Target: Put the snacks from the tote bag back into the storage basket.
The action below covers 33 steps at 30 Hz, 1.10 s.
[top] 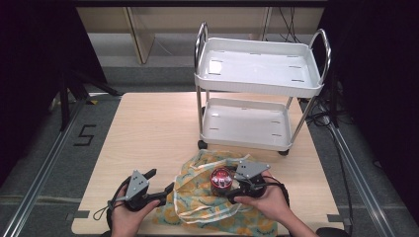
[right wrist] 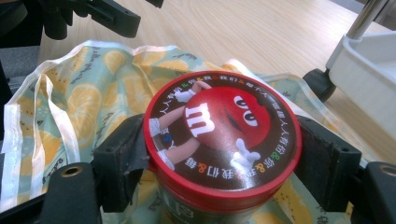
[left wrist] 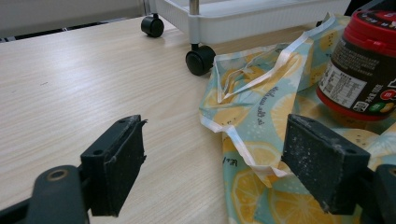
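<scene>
A red-lidded candy jar [top: 221, 179] stands upright on a lemon-print cloth bag [top: 207, 207] near the table's front edge. My right gripper [top: 232, 183] is shut on the jar [right wrist: 219, 140], one jaw on each side just below the lid. The jar [left wrist: 362, 65] also rises at the right of the left gripper view. My left gripper [top: 160, 181] is open beside the bag's left edge, jaws wide apart with nothing between them. One left jaw hovers over bare wood, the other over the bag [left wrist: 261, 116].
A white two-tier cart [top: 257, 94] on black wheels [left wrist: 200, 60] stands on the far half of the wooden table [top: 148, 133], just behind the bag. Bare tabletop lies to the left. Floor rails run along both sides of the table.
</scene>
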Each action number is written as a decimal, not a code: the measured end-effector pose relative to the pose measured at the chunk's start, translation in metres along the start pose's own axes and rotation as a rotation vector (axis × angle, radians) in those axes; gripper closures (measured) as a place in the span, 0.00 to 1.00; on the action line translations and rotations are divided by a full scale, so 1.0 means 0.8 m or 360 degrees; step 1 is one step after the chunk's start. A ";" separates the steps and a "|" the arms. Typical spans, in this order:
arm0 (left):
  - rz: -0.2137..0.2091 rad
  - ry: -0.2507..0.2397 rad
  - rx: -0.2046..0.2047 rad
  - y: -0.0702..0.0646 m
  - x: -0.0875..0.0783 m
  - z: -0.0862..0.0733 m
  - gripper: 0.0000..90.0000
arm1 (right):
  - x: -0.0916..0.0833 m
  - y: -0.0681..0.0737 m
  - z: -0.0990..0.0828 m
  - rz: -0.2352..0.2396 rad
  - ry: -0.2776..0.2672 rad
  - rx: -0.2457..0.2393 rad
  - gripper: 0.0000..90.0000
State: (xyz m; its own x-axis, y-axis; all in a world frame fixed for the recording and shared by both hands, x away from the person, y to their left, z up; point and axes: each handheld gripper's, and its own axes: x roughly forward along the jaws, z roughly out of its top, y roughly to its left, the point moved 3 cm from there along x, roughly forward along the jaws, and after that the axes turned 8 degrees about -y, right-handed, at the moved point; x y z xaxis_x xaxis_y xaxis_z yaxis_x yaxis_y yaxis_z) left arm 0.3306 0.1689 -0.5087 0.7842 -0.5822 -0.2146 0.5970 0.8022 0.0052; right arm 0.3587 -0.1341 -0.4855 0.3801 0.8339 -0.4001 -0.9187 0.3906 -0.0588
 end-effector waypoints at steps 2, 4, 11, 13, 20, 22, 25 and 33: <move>0.0001 0.0001 -0.0001 0.000 0.000 0.000 0.22 | -0.003 0.000 0.001 -0.0011 -0.0002 0.0005 0.29; 0.0000 0.0001 0.0001 0.000 0.000 0.000 0.23 | -0.003 -0.002 0.002 0.0009 -0.0016 -0.0023 0.29; -0.0008 0.0002 -0.0003 0.000 0.001 -0.001 0.23 | -0.008 -0.004 0.006 -0.0004 -0.0040 -0.0020 0.29; -0.0008 0.0002 0.0001 0.000 0.000 -0.001 0.23 | -0.008 -0.003 0.008 -0.0014 -0.0050 -0.0004 0.29; -0.0003 0.0004 0.0004 0.001 0.000 0.000 0.23 | -0.013 -0.005 0.012 -0.0030 -0.0068 -0.0006 0.29; -0.0011 -0.0015 0.0014 0.002 0.001 0.000 0.23 | -0.015 -0.006 0.012 -0.0049 -0.0080 0.0003 0.29; -0.0016 -0.0026 0.0006 0.002 0.001 0.000 0.23 | -0.016 -0.008 0.013 -0.0045 -0.0083 -0.0012 0.29; -0.0025 -0.0028 0.0029 0.003 0.001 0.000 0.23 | -0.020 -0.009 0.017 -0.0061 -0.0100 -0.0001 0.29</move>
State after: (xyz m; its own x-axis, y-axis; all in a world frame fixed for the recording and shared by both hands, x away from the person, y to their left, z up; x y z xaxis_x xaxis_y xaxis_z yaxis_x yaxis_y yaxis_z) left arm 0.3328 0.1701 -0.5086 0.7773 -0.5974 -0.1974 0.6123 0.7904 0.0196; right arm 0.3607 -0.1449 -0.4660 0.4212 0.8410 -0.3397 -0.9033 0.4227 -0.0734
